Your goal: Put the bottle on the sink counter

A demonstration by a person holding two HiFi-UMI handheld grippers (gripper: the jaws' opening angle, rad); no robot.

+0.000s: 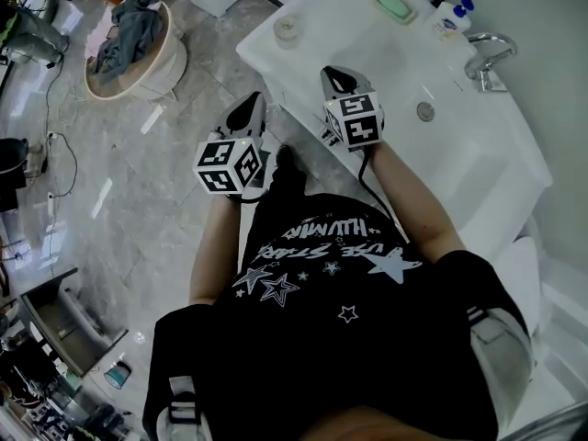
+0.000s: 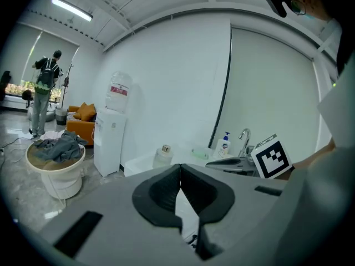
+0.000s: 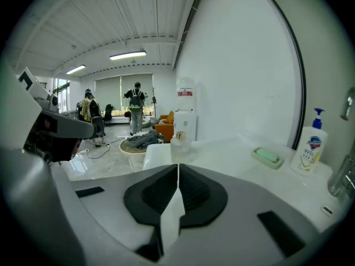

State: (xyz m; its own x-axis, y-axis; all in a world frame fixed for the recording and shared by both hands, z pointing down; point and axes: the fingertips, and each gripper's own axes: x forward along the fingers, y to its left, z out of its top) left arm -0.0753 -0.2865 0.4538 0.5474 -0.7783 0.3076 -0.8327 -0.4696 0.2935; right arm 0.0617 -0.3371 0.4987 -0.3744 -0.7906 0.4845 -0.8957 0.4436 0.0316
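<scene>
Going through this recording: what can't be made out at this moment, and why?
1. Label print on the white pump bottle with a blue pump: too small in every view.
2. Contents of the small clear jar with a pale lid: too small, washed out against the white sink counter.
3. Chrome faucet: cut off by the right gripper view's edge.
4. Floor under the person: hidden by the black star-print shirt in the head view.

sink counter (image 1: 367, 53): bottle (image 1: 287, 28) on its end corner nearest the laundry basket (image 1: 138, 53) | soap dish (image 1: 395, 5) on it by the wall | pump dispenser (image 1: 452, 16) on it between soap dish and faucet (image 1: 487, 61) | laundry basket on the floor beyond that end | left gripper (image 1: 250, 108) off its front edge, right gripper (image 1: 338, 76) over that edge
</scene>
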